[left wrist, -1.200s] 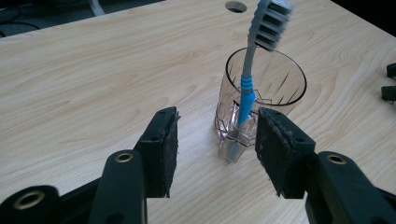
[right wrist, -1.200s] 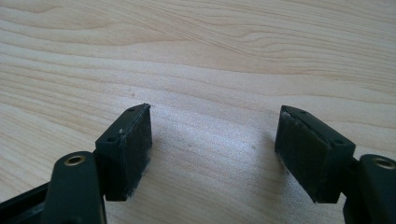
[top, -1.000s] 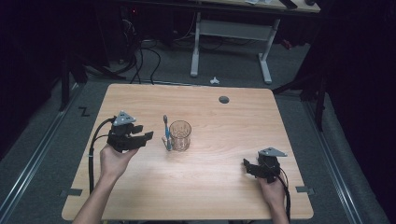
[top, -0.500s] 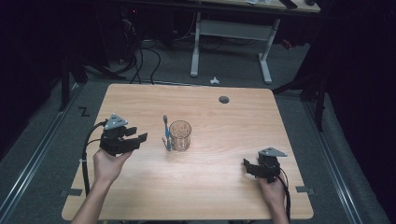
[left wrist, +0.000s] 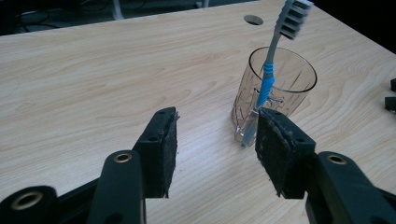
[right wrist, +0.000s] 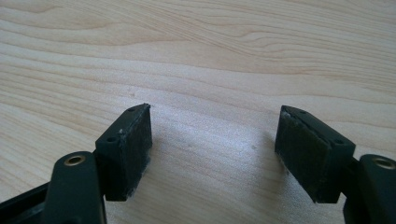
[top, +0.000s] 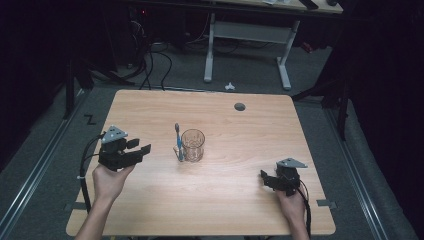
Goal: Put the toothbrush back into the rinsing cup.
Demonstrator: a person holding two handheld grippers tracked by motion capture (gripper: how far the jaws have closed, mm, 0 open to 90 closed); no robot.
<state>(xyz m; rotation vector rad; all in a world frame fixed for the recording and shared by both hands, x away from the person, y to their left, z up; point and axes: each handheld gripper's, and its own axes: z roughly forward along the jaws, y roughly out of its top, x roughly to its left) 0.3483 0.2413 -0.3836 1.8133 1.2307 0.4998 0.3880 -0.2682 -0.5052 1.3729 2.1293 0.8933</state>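
Note:
A clear drinking glass [top: 193, 145] [left wrist: 275, 91] stands upright near the middle of the wooden table [top: 240, 210]. A blue and grey toothbrush [top: 178, 142] [left wrist: 275, 58] leans against the glass's outside, bristles up. To the left of the glass my left gripper [top: 141, 148] [left wrist: 215, 149] is held above the table, open, with nothing between its fingers and pointing toward the glass. At the table's front right my right gripper [top: 264, 176] [right wrist: 215, 149] rests low over bare wood, open and empty.
A round cable hole [top: 240, 106] sits in the tabletop at the back right. Behind the table are a white desk frame [top: 245, 45], cables [top: 150, 55] on the floor and a small white object [top: 229, 86].
My left gripper has drifted left and toward the person, away from the glass. The right gripper, glass and toothbrush have stayed put.

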